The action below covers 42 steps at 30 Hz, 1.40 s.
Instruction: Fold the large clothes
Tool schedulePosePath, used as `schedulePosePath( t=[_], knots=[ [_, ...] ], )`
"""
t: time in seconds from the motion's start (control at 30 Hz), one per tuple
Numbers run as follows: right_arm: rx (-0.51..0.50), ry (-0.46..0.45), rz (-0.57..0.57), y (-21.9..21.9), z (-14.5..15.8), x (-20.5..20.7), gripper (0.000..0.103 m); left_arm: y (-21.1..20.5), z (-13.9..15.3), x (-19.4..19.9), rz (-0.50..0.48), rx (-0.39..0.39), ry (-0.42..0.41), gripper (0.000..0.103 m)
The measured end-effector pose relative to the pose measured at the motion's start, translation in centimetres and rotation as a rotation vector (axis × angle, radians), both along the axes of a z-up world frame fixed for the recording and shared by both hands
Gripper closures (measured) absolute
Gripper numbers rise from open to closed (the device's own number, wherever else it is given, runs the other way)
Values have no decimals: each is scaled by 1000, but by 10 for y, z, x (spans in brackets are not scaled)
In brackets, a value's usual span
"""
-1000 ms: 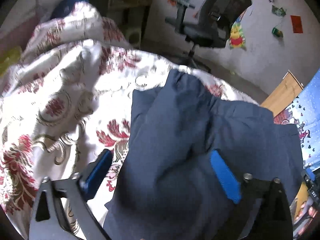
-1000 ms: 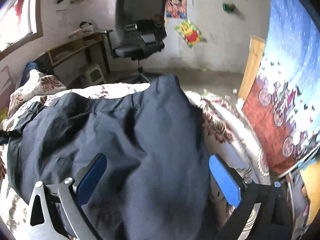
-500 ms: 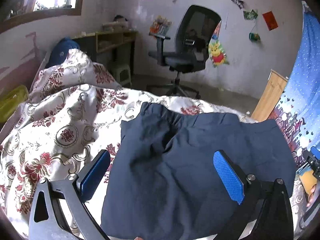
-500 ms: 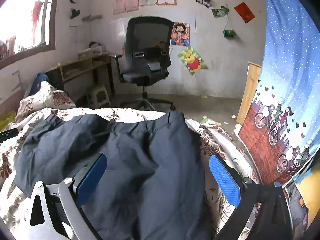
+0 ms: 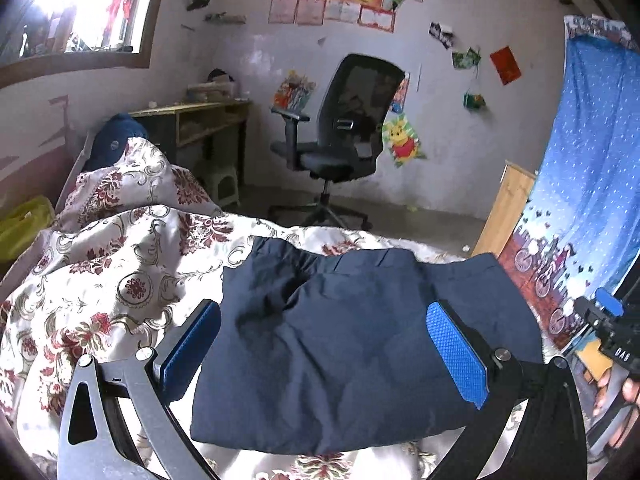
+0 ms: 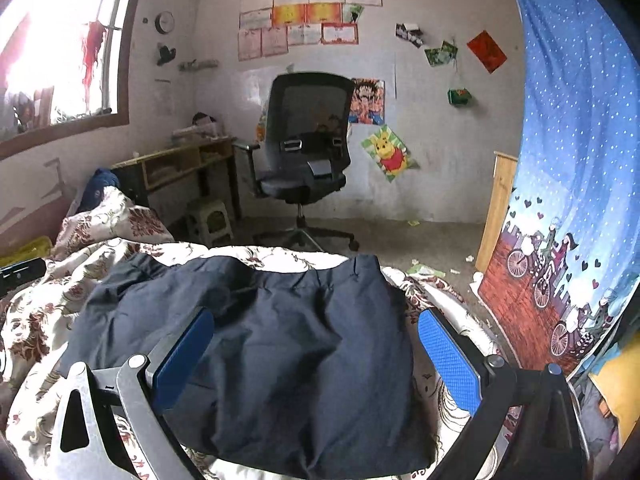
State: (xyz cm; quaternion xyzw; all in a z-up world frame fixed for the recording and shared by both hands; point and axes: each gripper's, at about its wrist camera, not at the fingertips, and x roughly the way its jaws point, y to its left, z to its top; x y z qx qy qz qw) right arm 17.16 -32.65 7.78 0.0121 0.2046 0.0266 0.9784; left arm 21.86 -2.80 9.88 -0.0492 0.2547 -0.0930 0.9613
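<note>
Lying on the bed, on the white quilt with dark red flower pattern, is the dark navy folded cloth garment, which looks like trousers with the waistband at the far edge. It forms a thick, roughly square bundle of several layers. Both tools hang above it and touch nothing. The left gripper has its blue padded fingers spread wide, with nothing between them, and the right gripper is spread wide in the same way.

I judge the fabric to be soft, limp and rather light, not slippery, and not fragile. It will sag and lose its shape if only one layer is pinched. So a good hold is at a corner or along an outer edge, where all layers can be taken together. The near edge is rounded and thick; the left part is more wrinkled and loose, and this side may need smoothing.

There is free quilt on the left of the garment, towards the heaped part of the quilt, so a move to that side has room. On the right the garment comes near the edge of the bed, close to the blue dotted curtain with bicycle picture, so there is less room there. The black office chair stands well apart, on the floor beyond the bed.
</note>
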Motion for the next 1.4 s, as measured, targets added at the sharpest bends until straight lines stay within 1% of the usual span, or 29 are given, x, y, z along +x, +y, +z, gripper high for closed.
schedulePosePath(
  t=[0.1,0.37,0.53,0.63,0.83,1.4],
  knots=[
    [1,-25,5,7,4,-13,0,-1,6,-15,9,-8,-20,2],
    [24,-84,27,20,15,-48,0,-4,21,-55,3,30,-94,2],
    [38,-89,49,24,20,-63,0,-5,25,-75,1,43,-137,2],
    [42,-95,55,26,22,-71,0,-4,22,-82,3,44,-136,2],
    [52,-109,63,31,25,-86,0,1,18,-92,4,19,-116,2],
    [38,-177,92,46,23,-127,0,-1,12,-133,-16,46,-171,2]
  ],
)
